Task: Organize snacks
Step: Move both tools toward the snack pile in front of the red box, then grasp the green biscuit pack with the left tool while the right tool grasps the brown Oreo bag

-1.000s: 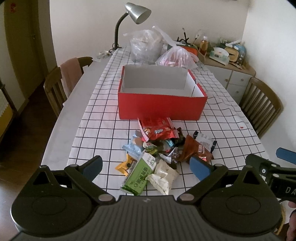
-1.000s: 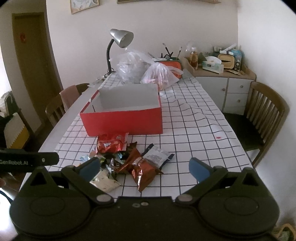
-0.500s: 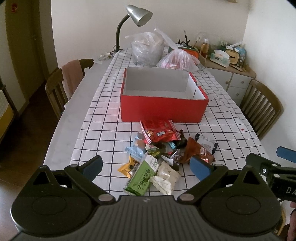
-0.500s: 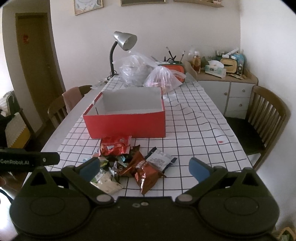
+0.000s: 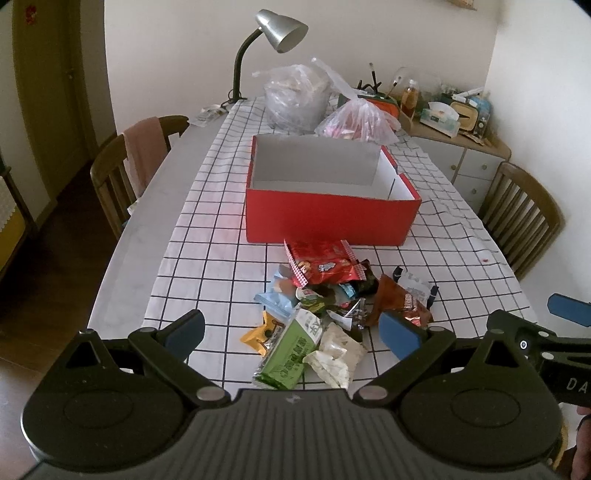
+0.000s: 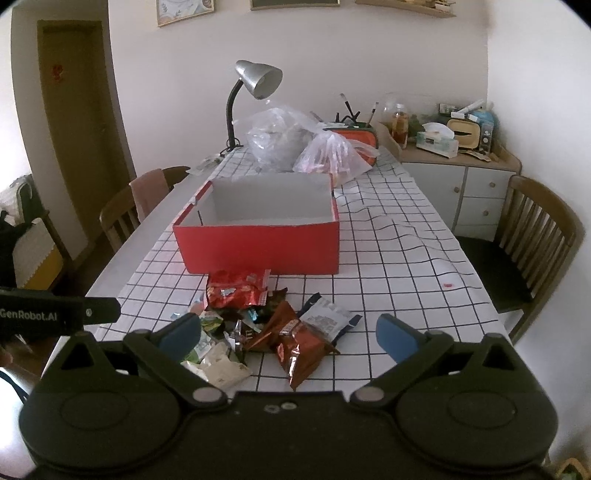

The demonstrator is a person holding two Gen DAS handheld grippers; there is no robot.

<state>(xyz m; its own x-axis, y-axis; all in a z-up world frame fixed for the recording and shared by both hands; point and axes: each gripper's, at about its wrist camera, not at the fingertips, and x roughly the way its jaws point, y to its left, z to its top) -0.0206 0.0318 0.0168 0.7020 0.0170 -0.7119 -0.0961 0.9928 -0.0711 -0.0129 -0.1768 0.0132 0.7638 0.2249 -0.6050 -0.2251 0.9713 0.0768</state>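
Left hand-held gripper (image 5: pixel 291 332): black body, blue-padded fingers (image 5: pixel 399 334) spread wide, released, grasping nothing; held above the near edge of the desk (image 5: pixel 155 206), over the snack pile.

Right hand-held gripper (image 6: pixel 286 334): same build, fingers (image 6: pixel 395 336) spread wide, released, nothing between them; held above the near edge of the desk, beside the left unit.

Desk covering: white tablecloth with black grid lines (image 6: pixel 391 236), running the length of the desk.

Snack pile, loose on the cloth just in front of the box, not touching either gripper:
- red foil snack bag with serrated ends (image 5: pixel 323 264), nearest the box;
- green rectangular packet with white lettering (image 5: pixel 291 356), nearest the camera;
- crumpled cream-white wrapper (image 5: pixel 334 356), touching the green packet's right side;
- small orange-yellow packet (image 5: pixel 260 334), left of the green packet;
- brown-copper foil bag (image 6: pixel 299 347), at the pile's right side;
- white and dark-blue pouch (image 6: pixel 327 319), just behind the copper bag;
- pale blue packet (image 5: pixel 275 297), at the left of the pile;
- several small dark wrappers in the middle, too jumbled to tell apart.

Open red cardboard box with white interior (image 5: pixel 330 218): mid-desk, behind the pile, nothing visible inside.

Two translucent plastic bags, one greyish (image 5: pixel 295 98), one pinkish (image 5: pixel 356 120): behind the box.

Silver gooseneck desk lamp (image 5: pixel 282 24): far end of the desk.

Wooden chairs: one at the left with a pink cloth draped on it (image 5: pixel 142 155), one at the right (image 6: pixel 535 236).
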